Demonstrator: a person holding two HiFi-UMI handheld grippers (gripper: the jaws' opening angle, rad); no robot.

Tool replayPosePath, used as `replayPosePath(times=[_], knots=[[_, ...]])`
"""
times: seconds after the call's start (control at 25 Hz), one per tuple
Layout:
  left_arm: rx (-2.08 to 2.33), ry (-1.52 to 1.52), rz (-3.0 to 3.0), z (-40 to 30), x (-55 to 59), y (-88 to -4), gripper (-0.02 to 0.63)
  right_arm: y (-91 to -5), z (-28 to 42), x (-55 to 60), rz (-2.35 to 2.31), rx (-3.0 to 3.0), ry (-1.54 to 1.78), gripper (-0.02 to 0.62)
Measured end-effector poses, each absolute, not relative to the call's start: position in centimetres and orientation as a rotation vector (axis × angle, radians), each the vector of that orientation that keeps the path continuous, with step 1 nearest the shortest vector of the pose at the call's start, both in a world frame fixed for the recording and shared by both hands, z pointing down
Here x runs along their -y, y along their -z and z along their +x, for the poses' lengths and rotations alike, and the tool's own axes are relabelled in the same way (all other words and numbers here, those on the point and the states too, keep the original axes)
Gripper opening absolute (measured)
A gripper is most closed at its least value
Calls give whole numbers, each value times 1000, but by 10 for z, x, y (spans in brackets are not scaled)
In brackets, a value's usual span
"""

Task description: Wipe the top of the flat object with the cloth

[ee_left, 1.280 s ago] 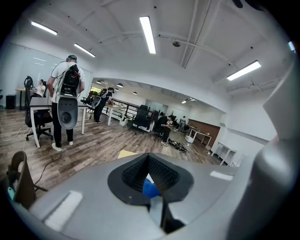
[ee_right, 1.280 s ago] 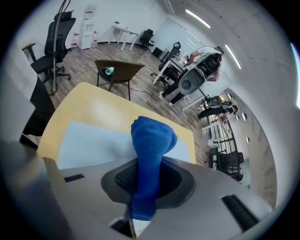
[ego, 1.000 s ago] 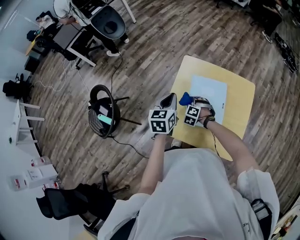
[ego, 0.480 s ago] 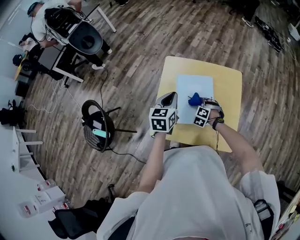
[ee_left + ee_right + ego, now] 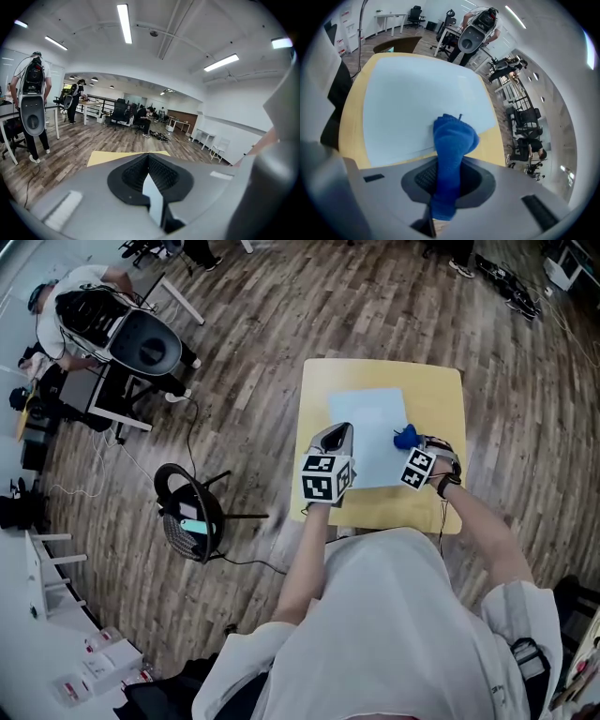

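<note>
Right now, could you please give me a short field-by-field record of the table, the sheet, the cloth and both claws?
surface: yellow table
flat object: pale sheet, lying flat on the table
cloth: blue cloth, its free end over the sheet's right edge
right claw: shut on the blue cloth
left claw: jaws together, nothing between them, by the sheet's left edge in the head view
cloth touching sheet: cannot tell
</note>
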State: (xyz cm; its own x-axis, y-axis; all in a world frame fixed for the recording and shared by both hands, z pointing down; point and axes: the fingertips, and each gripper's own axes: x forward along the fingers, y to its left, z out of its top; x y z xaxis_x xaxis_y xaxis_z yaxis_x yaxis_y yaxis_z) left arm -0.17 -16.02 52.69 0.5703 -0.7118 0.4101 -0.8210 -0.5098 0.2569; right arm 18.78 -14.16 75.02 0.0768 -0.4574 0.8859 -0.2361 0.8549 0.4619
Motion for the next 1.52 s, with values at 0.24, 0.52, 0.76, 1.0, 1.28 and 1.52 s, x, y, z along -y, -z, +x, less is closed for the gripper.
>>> replayPosePath(times=[0.24, 0.52, 0.76, 1.0, 1.28, 1.52], knots=[[1354, -326, 2295, -41, 156, -531, 11, -727, 124, 153, 520, 1624, 266, 64], [1542, -273, 2131, -122, 138, -537, 11, -723, -15, 137, 335, 1777, 398, 64], [1638, -242, 2042, -158, 119, -543, 11, -737, -76, 125, 240, 1793, 453, 64], [1627, -222, 2041, -155, 115, -545, 11, -753, -54, 118, 228, 1759, 430, 64], [1520, -248, 2127, -114, 130, -548, 11, -758, 20, 122, 337, 1709, 331, 64], [1399, -267, 2229, -69, 142, -541, 11, -758, 103, 119, 444, 1620, 253, 65]])
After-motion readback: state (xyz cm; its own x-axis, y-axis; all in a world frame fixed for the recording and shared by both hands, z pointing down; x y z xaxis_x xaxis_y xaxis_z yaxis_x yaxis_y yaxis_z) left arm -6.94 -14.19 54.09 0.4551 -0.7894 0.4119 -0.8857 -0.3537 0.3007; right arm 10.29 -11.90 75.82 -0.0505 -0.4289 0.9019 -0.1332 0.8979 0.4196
